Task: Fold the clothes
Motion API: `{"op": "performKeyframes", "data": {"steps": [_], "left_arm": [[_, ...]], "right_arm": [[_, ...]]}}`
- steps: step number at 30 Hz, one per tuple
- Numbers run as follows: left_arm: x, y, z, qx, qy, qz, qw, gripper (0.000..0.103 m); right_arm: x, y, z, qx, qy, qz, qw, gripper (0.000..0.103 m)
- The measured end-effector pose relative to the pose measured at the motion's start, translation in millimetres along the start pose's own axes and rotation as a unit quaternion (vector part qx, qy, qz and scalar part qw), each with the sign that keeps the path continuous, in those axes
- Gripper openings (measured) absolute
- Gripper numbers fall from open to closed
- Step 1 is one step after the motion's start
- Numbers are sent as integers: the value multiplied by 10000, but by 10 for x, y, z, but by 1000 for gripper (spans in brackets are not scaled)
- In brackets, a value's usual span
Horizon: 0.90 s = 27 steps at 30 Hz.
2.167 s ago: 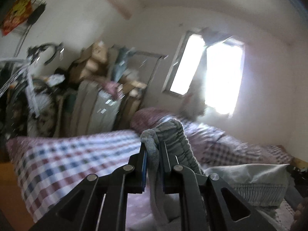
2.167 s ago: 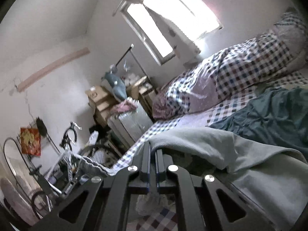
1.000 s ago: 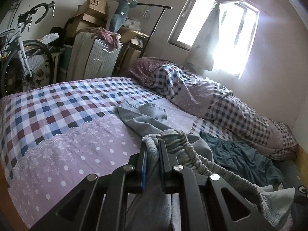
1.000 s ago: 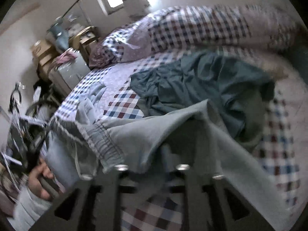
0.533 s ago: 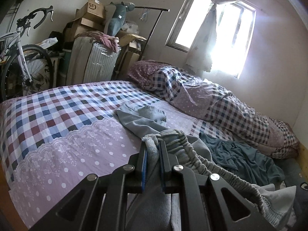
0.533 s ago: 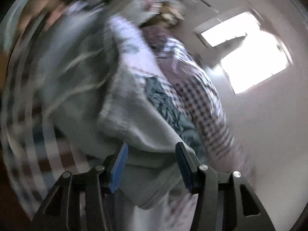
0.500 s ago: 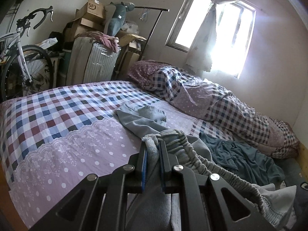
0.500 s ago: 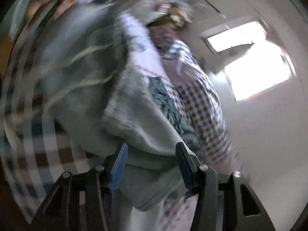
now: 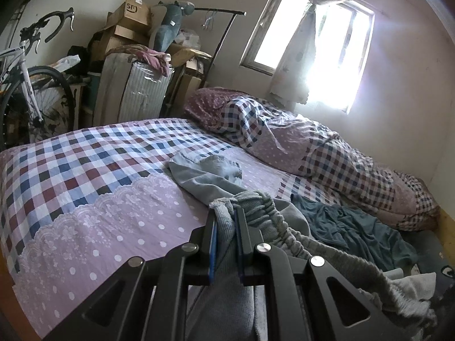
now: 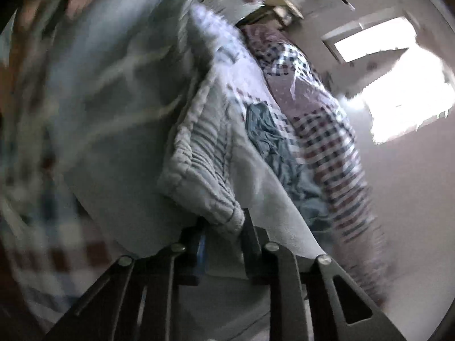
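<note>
Left wrist view: nothing has shifted since half a second ago; the bed and the pinched cloth sit as they did. The left gripper (image 9: 226,227) is clamped narrow on the gathered elastic waistband of the grey sweatpants (image 9: 256,207), a fold of cloth squeezed between the blue pads. The waistband runs off toward 4 o'clock, and a pant leg trails across the bed toward 11 o'clock. The checked bedsheet (image 9: 85,153) fills the 9 o'clock side. A crumpled teal garment (image 9: 349,227) lies at 3 o'clock just beside the sweatpants, below the rolled checked quilt (image 9: 312,147). A bicycle (image 9: 25,65) stands at 10 o'clock, stacked cardboard boxes (image 9: 128,22) at 11, and the bright window (image 9: 318,45) at 1 o'clock.

Right wrist view: the frame is motion-blurred. Half a second ago the jaws stood wide apart with the cloth edge between them; now the right gripper (image 10: 223,223) has narrowed onto the ribbed waistband of the grey sweatpants (image 10: 199,153), which bulges between the fingers and drapes over them. The teal garment (image 10: 267,133) and quilt (image 10: 318,119) lie at 1 to 3 o'clock.
</note>
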<state>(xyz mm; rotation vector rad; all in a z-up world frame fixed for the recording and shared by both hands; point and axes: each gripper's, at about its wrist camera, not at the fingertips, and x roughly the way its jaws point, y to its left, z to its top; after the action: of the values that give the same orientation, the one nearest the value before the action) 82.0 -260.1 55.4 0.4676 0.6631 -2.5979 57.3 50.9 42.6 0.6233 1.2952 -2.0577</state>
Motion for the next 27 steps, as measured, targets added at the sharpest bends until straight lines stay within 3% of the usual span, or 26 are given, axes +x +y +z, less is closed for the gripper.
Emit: {"op": "performKeyframes", "data": {"steps": [3, 7, 10, 13, 15, 18, 19, 20, 21, 27], "left_arm": [[-12, -1, 1, 13, -6, -18, 10000, 10], [1, 5, 2, 19, 36, -1, 10000, 10], [3, -1, 2, 46, 61, -8, 10000, 10], [2, -16, 0, 83, 63, -23, 9999, 10], [10, -24, -1, 101, 69, -18, 9999, 10], [20, -26, 1, 99, 85, 1, 9999, 10], [22, -27, 2, 95, 88, 6, 9999, 10], [23, -30, 0, 99, 87, 15, 9999, 10], [24, -36, -2, 106, 84, 23, 9999, 10], [30, -59, -10, 132, 71, 71, 9999, 10]], "right_arm": [[-252, -317, 174, 967, -479, 734, 9914, 15], [-341, -754, 365, 2096, -898, 1534, 9615, 13], [-69, -1129, 352, 3064, -707, 2094, 9259, 13], [253, -1347, 224, 3598, -248, 1844, 9143, 17], [355, -1423, 183, 3724, -192, 1713, 9119, 18], [403, -1487, 140, 3808, -202, 1605, 9104, 30], [387, -1497, 137, 3787, -216, 1505, 9130, 39], [364, -1505, 136, 3749, -223, 1365, 9167, 51], [353, -1519, 140, 3679, -269, 1209, 9216, 54], [202, -1385, 151, 2843, -374, 402, 9572, 58]]}}
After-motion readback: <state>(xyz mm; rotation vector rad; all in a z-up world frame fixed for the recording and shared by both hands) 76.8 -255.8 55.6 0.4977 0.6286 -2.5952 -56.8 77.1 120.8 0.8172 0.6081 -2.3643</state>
